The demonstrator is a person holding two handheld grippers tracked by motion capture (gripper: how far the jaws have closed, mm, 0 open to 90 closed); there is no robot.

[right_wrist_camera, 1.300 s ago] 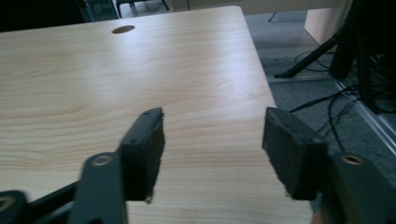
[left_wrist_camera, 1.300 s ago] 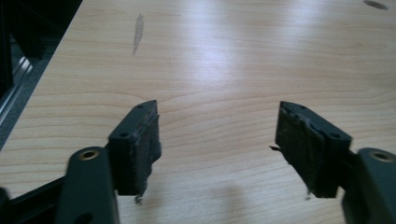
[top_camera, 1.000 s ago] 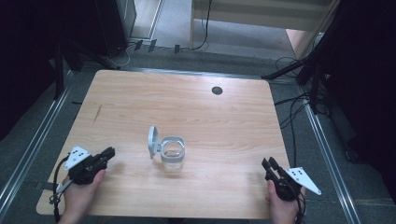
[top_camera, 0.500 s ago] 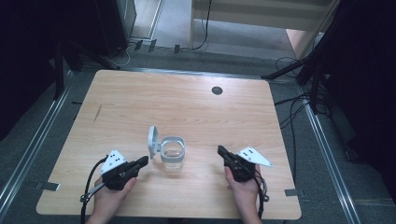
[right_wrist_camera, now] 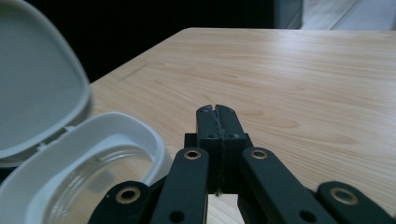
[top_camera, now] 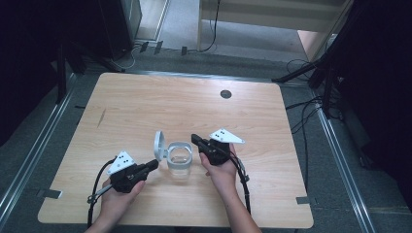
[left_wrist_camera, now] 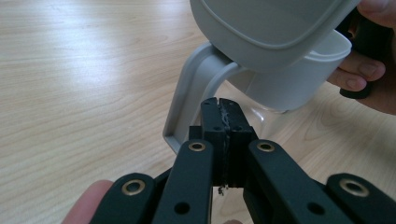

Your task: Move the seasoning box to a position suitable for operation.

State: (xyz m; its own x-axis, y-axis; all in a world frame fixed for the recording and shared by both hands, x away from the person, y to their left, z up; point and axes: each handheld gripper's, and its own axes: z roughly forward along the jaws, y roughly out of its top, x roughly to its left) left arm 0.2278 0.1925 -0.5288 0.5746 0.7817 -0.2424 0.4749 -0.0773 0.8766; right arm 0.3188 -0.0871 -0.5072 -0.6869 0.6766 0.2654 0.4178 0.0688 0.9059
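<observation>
A clear jar (top_camera: 179,158) with a white rim stands in the middle of the table's near half, its white flip lid (top_camera: 159,144) standing open on the left. My left gripper (top_camera: 153,164) is shut and empty, its tips just left of the jar. In the left gripper view the shut jaws (left_wrist_camera: 220,105) sit right before the lid's hinge arm (left_wrist_camera: 194,91), under the lid (left_wrist_camera: 266,23). My right gripper (top_camera: 194,139) is shut and empty, close to the jar's right rim. In the right gripper view its jaws (right_wrist_camera: 217,112) lie beside the rim (right_wrist_camera: 109,128) and lid (right_wrist_camera: 37,88).
The wooden table (top_camera: 145,107) has a dark round hole (top_camera: 225,94) near its far edge. Cables (top_camera: 306,116) and stand legs lie on the floor to the right, and metal rails (top_camera: 335,145) run along both sides.
Both grippers have come in from the table's near corners and now flank the jar closely. The jar and its lid have not moved.
</observation>
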